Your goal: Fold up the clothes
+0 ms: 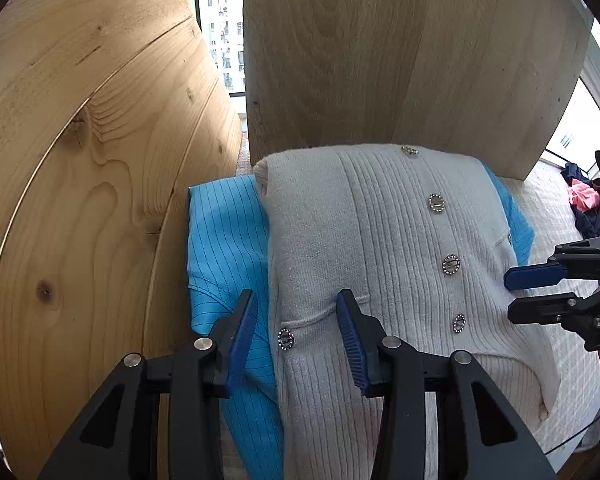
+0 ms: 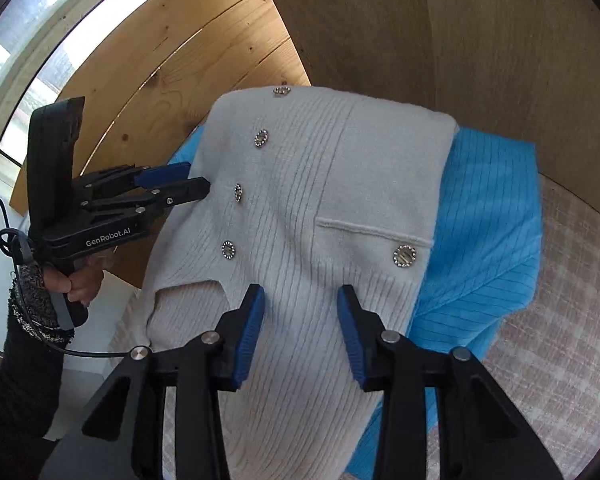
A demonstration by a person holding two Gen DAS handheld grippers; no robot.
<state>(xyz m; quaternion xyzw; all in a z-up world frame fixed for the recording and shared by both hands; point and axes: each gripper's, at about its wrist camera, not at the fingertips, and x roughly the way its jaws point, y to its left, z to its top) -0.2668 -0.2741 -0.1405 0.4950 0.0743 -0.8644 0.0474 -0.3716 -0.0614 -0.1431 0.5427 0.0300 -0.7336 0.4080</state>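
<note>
Cardigan (image 1: pixel 380 264) lies folded flat atop a folded blue garment (image 1: pixel 228 248); both look done. Left gripper (image 1: pixel 296 336) and right gripper (image 2: pixel 300 328) hover spread apart, holding nothing.

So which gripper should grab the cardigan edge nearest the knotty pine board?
Probably left. The left gripper is open and straddles that edge of the cardigan, over the blue garment; the right gripper sits at the far side.
</note>
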